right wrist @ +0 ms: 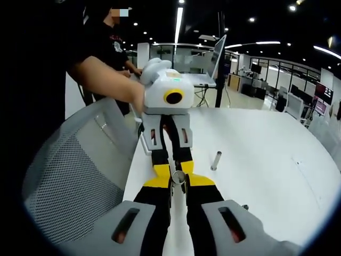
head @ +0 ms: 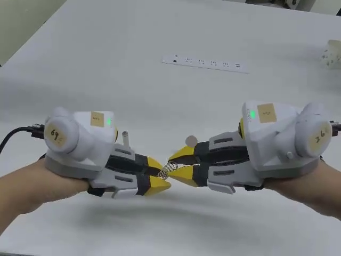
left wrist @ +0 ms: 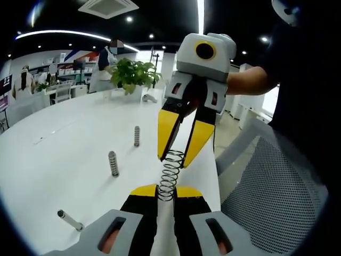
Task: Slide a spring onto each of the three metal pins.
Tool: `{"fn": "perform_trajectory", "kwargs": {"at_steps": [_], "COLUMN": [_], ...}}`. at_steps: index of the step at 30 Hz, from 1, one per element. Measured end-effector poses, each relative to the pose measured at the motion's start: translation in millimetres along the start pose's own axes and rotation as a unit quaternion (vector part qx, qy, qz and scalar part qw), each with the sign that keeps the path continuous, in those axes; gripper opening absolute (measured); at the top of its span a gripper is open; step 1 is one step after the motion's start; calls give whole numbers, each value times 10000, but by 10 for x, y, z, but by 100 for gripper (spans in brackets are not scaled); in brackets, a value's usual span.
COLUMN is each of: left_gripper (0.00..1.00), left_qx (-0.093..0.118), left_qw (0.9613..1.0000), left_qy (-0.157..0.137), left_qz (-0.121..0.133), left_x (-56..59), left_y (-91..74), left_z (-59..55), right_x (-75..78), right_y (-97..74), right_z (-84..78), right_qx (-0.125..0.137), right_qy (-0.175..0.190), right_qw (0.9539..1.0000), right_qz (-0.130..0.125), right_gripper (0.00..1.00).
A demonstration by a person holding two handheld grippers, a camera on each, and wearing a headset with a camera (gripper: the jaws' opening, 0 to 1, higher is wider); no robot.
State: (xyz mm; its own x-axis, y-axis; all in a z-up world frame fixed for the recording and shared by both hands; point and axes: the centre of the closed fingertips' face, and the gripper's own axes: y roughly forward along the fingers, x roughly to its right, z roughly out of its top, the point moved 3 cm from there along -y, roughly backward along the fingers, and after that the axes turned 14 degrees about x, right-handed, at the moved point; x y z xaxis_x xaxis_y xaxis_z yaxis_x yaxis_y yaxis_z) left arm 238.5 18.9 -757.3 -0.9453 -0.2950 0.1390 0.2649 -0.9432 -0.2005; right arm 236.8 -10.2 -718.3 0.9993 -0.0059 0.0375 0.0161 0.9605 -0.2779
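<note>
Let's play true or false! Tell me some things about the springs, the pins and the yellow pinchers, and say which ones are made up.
1. A spring reaches from the left gripper to the right gripper. True.
2. All three pins wear springs. False: two pins do, and the bare pin has none.
3. A power strip lies on the table. True.
4. The spring lies flat on the table. False: it is held up between the grippers' tips.
</note>
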Motion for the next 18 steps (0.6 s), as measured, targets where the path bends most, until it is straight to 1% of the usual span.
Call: {"fn": "perform_trajectory", "kwargs": {"at_steps": [1, 2, 3, 4, 5, 6, 7, 9, 14, 17, 18], "left_gripper": [2, 2, 2, 2, 2, 2, 2, 2, 2, 2, 2], "left_qx": [11, 9, 49, 99, 78, 42, 43, 80, 46, 79, 76], "left_qw": [10000, 10000, 10000, 9999, 10000, 10000, 10000, 10000, 10000, 9999, 9999], "left_qy": [4, -2, -10, -30, -4, 52, 49, 20, 61, 49, 54], "left_qz": [1, -11, -43, -57, -49, -34, -31, -48, -52, -52, -57], "left_x": [-2, 2, 13, 23, 23, 15, 16, 25, 32, 36, 40], "left_y": [5, 12, 27, 50, 61, 72, 74, 76, 70, 75, 78], "left_z": [3, 4, 15, 34, 36, 28, 25, 37, 44, 59, 61], "right_x": [4, -1, -1, 5, 12, 12, 3, -4, -21, -24, -23], "right_y": [0, 11, 14, 27, 39, 48, 59, 66, 82, 96, 95], "right_z": [8, 42, 52, 80, 81, 71, 72, 85, 96, 114, 111], "right_qx": [17, 123, 127, 184, 160, 78, 82, 155, 229, 345, 346], "right_qy": [19, 97, 154, 138, 134, 19, 19, 39, -27, 35, 40], "right_qw": [10000, 9999, 9998, 9997, 9998, 10000, 10000, 9999, 9997, 9994, 9994], "right_qz": [-7, 4, -6, 0, -7, 16, 26, 23, 29, -19, -36], "right_gripper": [7, 8, 7, 7, 7, 7, 7, 7, 7, 7, 7]}}
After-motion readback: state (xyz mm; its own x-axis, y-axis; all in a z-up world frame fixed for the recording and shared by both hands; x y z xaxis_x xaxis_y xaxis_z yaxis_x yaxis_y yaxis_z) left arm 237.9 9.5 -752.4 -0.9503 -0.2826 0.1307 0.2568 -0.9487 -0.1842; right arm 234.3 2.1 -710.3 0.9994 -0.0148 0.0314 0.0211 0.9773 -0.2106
